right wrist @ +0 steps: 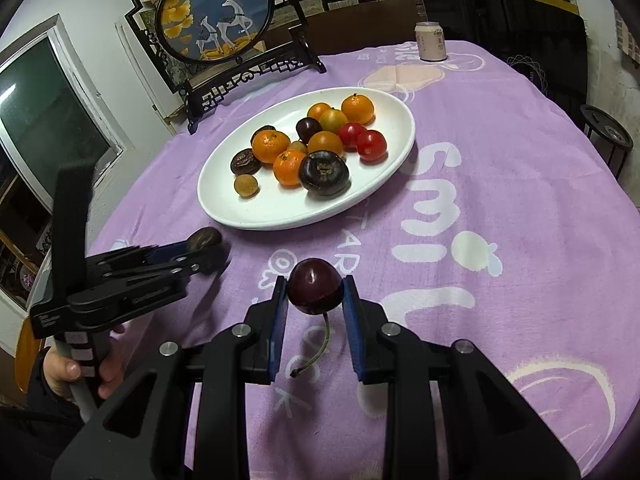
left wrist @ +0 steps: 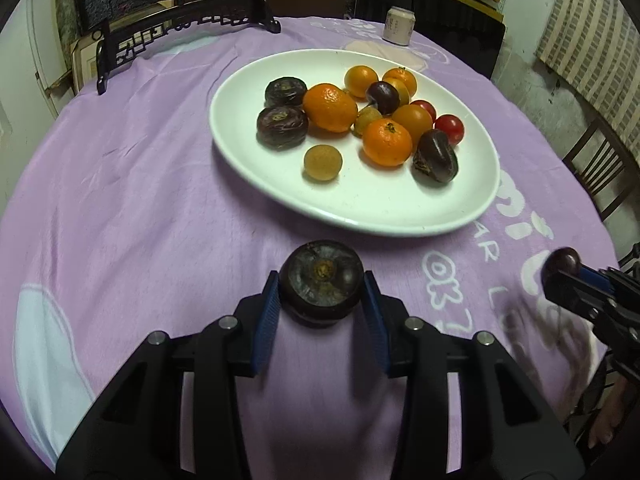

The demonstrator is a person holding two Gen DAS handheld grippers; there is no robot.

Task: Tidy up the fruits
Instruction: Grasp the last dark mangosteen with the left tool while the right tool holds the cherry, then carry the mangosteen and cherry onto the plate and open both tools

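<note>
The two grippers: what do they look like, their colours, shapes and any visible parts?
Both the left gripper and the right gripper have black angular frames with silver round bolts and flat blue ribbed pads inside the fingers. In the right wrist view, the left gripper has a grey grooved handle and a tall black post. No cables or sleeves show.

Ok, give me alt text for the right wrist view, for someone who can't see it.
The right gripper holds a dark red cherry between its blue fingers, stem hanging down, above a purple tablecloth. Ahead sits a white oval plate of mandarins, cherry tomatoes and dark fruits. At left, the left gripper grips a dark brown fruit.
</note>
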